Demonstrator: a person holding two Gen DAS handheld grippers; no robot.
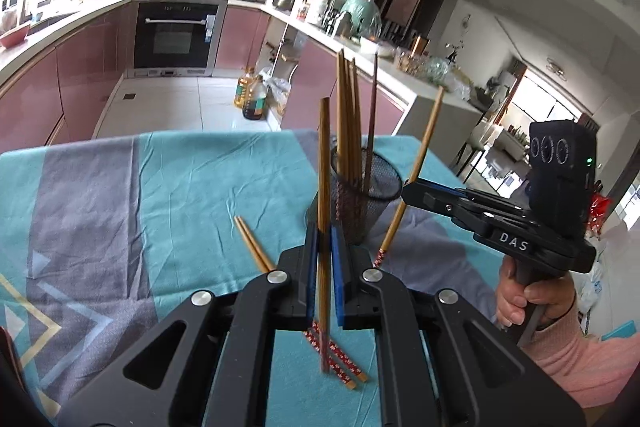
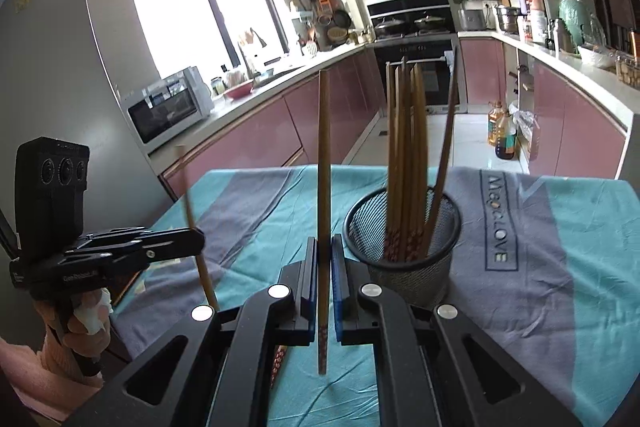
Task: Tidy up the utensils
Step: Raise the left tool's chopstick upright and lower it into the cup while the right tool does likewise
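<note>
Wooden chopsticks are light, stiff and slick: left gripper [image 1: 324, 259] and right gripper [image 2: 324, 267] each clamp one upright near its patterned end, beside the mesh holder [image 2: 404, 239]

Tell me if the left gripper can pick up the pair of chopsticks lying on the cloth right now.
Probably not: the left gripper is already shut on a chopstick, held upright above the lying pair.

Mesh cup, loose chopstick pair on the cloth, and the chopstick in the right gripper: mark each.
mesh cup [image 2: 416, 267]: right wrist view, front wall.
loose chopstick pair [image 1: 253, 245]: left wrist view, bare wooden shafts.
chopstick in right gripper [image 2: 323, 167]: right wrist view, mid shaft.
</note>
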